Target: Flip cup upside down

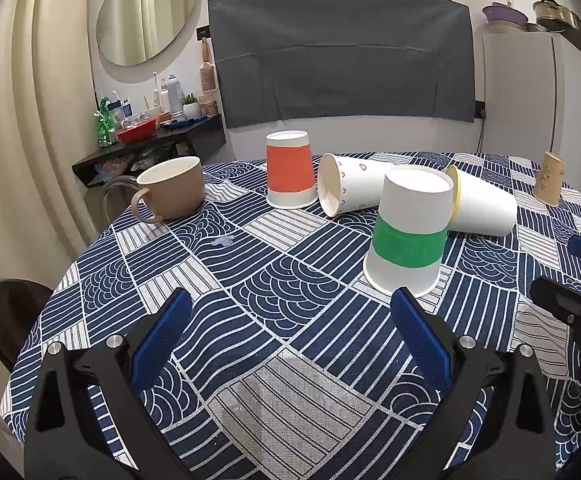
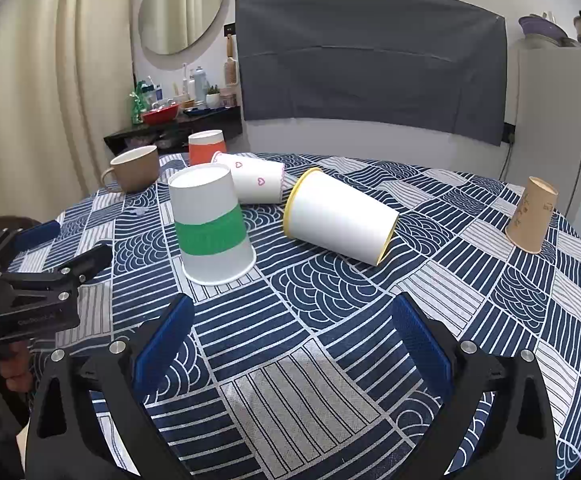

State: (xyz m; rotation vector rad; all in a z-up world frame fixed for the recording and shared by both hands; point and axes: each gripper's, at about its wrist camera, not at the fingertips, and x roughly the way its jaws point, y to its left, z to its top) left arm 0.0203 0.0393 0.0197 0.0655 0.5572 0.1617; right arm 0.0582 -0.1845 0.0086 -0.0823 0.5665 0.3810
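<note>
A white paper cup with a green band (image 1: 408,232) (image 2: 210,224) stands upside down on the patterned tablecloth. A white cup with a yellow rim (image 1: 484,206) (image 2: 340,218) lies on its side just behind it. A white cup with pink hearts (image 1: 350,188) (image 2: 254,178) also lies on its side. An orange-banded cup (image 1: 290,170) (image 2: 207,147) and a tan paper cup (image 1: 549,178) (image 2: 532,216) stand upside down. My left gripper (image 1: 290,320) is open and empty, near the green-band cup. My right gripper (image 2: 290,320) is open and empty, in front of the yellow-rim cup.
A beige mug (image 1: 170,188) (image 2: 134,168) stands upright at the far left of the round table (image 1: 274,392). A dark shelf with toiletries (image 1: 150,136) and a white fridge (image 1: 538,96) stand beyond the table. The left gripper also shows at the left edge of the right wrist view (image 2: 50,248).
</note>
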